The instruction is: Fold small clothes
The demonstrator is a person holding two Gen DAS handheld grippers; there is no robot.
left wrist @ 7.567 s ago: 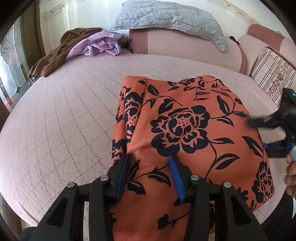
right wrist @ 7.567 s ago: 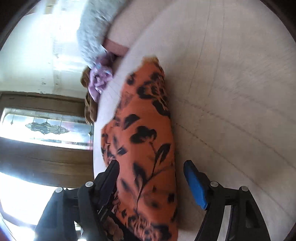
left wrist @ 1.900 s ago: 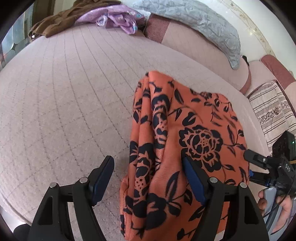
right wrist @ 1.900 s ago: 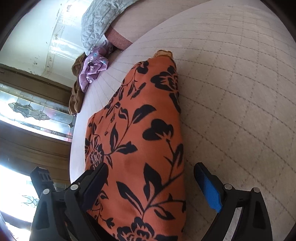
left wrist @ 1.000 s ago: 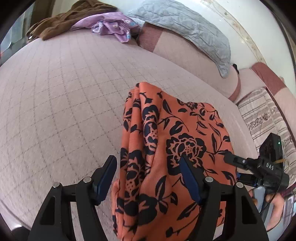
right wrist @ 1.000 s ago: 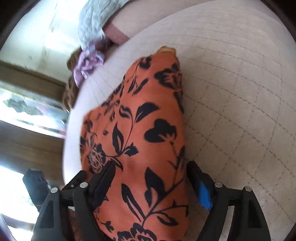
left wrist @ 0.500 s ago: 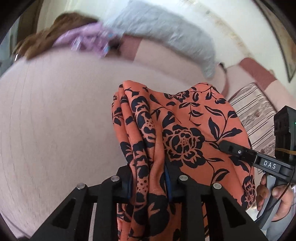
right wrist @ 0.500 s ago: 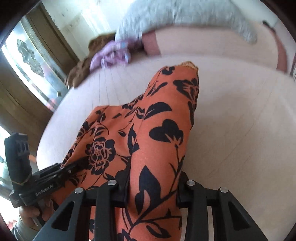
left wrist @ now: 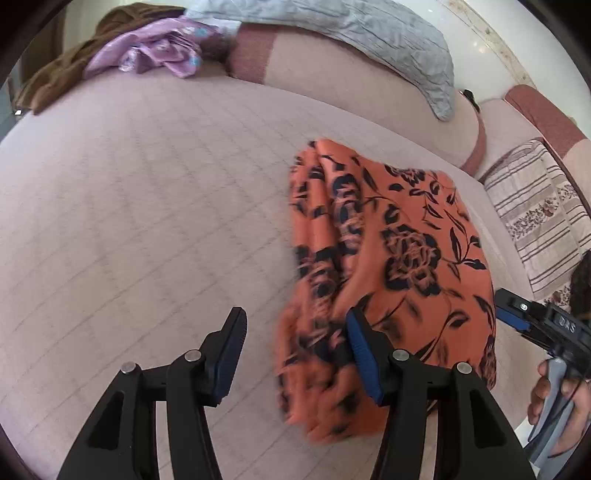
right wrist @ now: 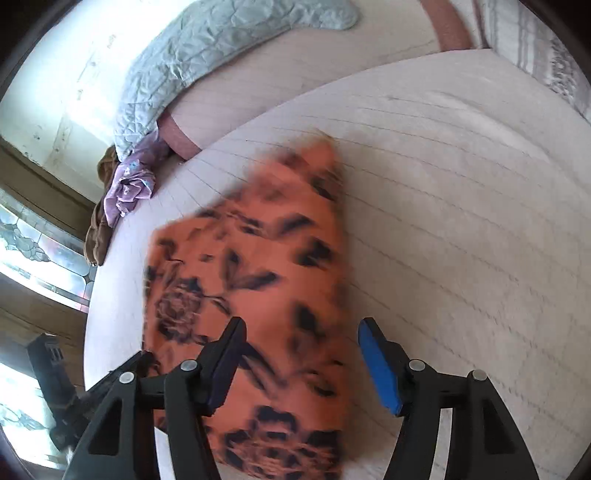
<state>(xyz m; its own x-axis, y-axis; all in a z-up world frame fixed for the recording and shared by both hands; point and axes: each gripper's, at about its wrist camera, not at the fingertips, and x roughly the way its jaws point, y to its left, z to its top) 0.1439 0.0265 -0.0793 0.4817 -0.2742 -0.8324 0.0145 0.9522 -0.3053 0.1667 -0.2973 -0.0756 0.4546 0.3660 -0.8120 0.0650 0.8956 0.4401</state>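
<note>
The folded orange garment (left wrist: pixel 399 258) is laid on the bed (left wrist: pixel 147 206), its long axis running away from both grippers toward the pillow (left wrist: pixel 369 33). The left gripper (left wrist: pixel 295 350) has just been opening; its jaws are parted, and only bedcover is seen between them, the cloth's edge lying by the right-hand finger. The right gripper (right wrist: pixel 301 363) has likewise been opening, with blurred fabric between its jaws, unclamped.

Orange floral garment (right wrist: pixel 255 295) is smeared by motion blur in right wrist view; its near end is hidden under the jaws & cut by bottom edge. In left wrist view, the cloth edge by the right-hand jaw is blurred too. Right gripper (left wrist: pixel 517 317) is cut off at frame edge.
</note>
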